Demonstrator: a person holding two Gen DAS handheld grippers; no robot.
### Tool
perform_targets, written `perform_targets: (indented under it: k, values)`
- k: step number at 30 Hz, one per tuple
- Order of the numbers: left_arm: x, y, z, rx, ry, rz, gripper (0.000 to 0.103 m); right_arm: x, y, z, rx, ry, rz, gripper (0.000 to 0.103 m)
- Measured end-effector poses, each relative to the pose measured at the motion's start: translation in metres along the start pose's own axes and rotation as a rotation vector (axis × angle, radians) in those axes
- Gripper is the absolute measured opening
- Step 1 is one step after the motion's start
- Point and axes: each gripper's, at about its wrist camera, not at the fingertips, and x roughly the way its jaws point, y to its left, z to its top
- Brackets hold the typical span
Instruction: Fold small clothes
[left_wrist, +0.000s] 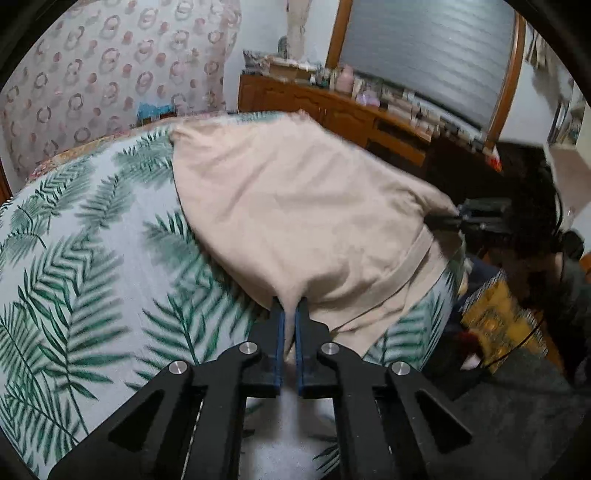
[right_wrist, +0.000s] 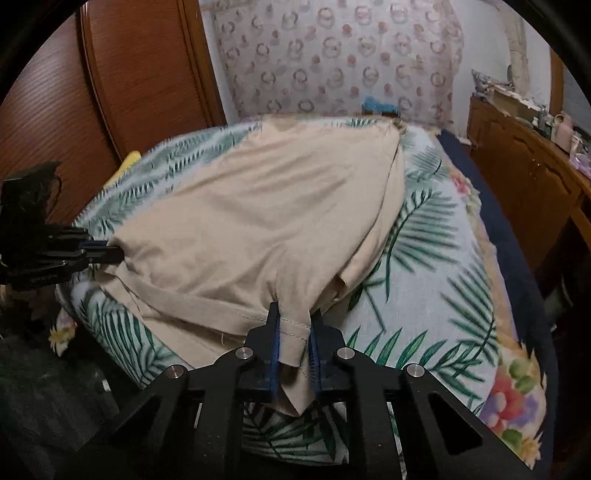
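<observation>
Open leaf-print bed (right_wrist: 436, 236) lies beside the beige garment (right_wrist: 258, 221); a wooden dresser (right_wrist: 524, 177) and wardrobe (right_wrist: 110, 85) flank the bed.

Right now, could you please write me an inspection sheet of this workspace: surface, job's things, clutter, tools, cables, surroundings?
Surface: bed cover with green leaf print, soft and rounded.
Job's things: one beige garment lying spread on the cover, hem edge toward the cameras.
Clutter: yellow item at the bed's far left edge; otherwise nothing seen on the bed.
Tools: left tool shut on the garment's near corner; right tool shut on the hem.
Cables: thin black cable hanging beside the bed.
Surroundings: patterned curtain, wooden dresser crowded with small items, wooden panel.
</observation>
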Motion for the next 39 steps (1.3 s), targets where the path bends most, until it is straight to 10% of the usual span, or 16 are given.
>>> perform_targets:
  k: [15,39]
  values:
    - [-0.006,0.036,0.108,0.009,-0.201,0.057,0.005,-0.018,-0.017,0.068,-0.003,-0.243,-0.010,0.012]
    - [0.102,0.108,0.178,-0.028,-0.066,0.176,0.005,0.094,-0.061,0.143,-0.022,-0.170,0.025,0.012]
